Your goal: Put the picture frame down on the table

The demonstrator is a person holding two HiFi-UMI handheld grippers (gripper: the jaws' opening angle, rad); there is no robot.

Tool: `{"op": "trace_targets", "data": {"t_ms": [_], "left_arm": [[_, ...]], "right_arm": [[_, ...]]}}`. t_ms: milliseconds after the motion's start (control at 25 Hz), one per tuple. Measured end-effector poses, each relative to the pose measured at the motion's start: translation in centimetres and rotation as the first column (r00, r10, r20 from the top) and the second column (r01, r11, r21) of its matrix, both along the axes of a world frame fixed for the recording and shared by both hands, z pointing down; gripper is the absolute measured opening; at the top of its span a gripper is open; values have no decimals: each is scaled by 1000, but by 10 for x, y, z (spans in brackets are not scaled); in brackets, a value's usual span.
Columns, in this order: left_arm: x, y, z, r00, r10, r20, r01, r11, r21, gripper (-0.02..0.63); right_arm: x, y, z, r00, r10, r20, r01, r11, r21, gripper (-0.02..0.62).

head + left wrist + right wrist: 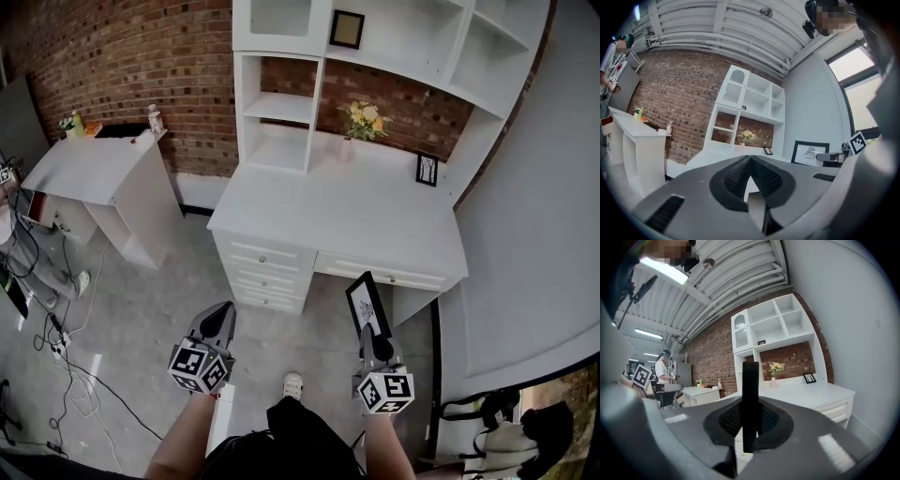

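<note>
Nearest to me, the left gripper (223,314) is over the floor with its jaws pressed together on nothing; its own view (750,161) shows the pads meeting at the tips. To its right, the right gripper (373,337) is clenched on the picture frame (367,302), which stands upright on its lower edge between the jaws. The frame is in the air over the floor, short of the front edge of the white desk (309,211) and not touching it.

The right gripper view gives me the frame (750,394) edge-on only, as a dark bar. The left gripper view shows its face (810,153), a dark border round a pale print. Only the right gripper view shows a person (662,365) standing far off at the left.

The desk top is bare across its front half. A flower vase (364,122) and a small frame (427,170) stand at the back. A grey wall (534,206) lies close on the right.
</note>
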State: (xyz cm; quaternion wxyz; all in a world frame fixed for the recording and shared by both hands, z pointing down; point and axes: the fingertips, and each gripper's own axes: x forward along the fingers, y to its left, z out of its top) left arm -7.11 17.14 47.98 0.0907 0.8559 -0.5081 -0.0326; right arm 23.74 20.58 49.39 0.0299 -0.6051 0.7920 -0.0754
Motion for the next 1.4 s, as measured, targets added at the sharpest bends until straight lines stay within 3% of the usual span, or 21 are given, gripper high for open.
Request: {"op": "trace_targets", "data": {"t_ms": [800,1400], "left_arm": [[44,-136,3,999,-35,1,35,999,-19,-5],[51,-184,19,998,-52,-21,51,998,-36,-5]], "right_arm": [[34,-146,11,998,-56,12,56,998,-33,25],[22,-198,22,992,-121,-18,120,990,-70,26]]}}
